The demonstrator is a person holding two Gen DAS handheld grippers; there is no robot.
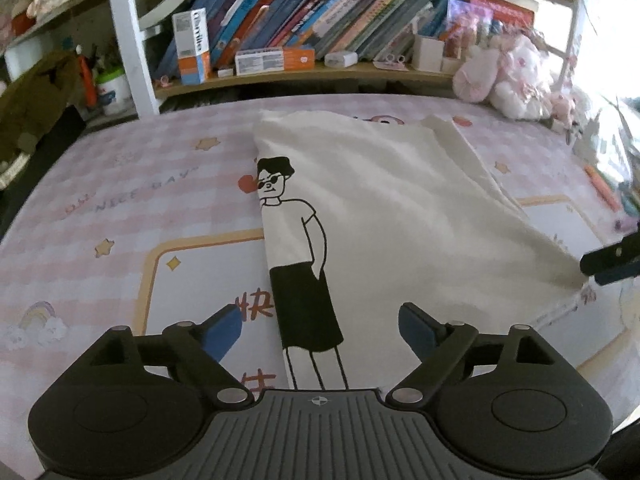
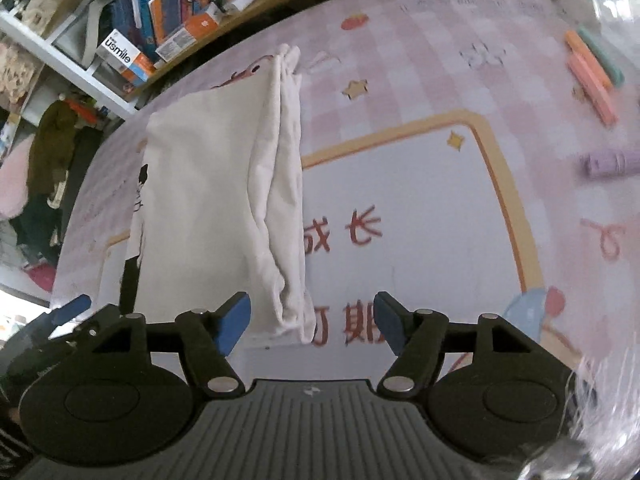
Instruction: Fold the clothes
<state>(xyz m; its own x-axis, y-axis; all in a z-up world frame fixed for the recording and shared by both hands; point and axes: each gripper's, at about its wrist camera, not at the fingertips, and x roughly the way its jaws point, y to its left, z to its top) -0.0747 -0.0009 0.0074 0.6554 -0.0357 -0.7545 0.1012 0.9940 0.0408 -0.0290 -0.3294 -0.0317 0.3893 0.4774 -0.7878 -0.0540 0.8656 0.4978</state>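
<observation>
Right tool agape, left view alone shows shirt cartoon print

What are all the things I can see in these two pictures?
T-shirt: one, white with a black cartoon figure, partly folded, lying on the mat.
Mat: one, pink checked with stars and a cream panel, under the shirt.
Books: many, mixed colours, leaning on the shelf behind.
Boxes: two, orange and white, one upright and one lying flat on the shelf.
Plush toys: a few, pink and white, at the mat's far right corner.
Pens: several, orange, pink and green, on the mat's right side.
Left gripper: black with blue pads, open, above the shirt's near edge.
Right gripper: black with blue pads, open, at the shirt's bunched corner.
</observation>
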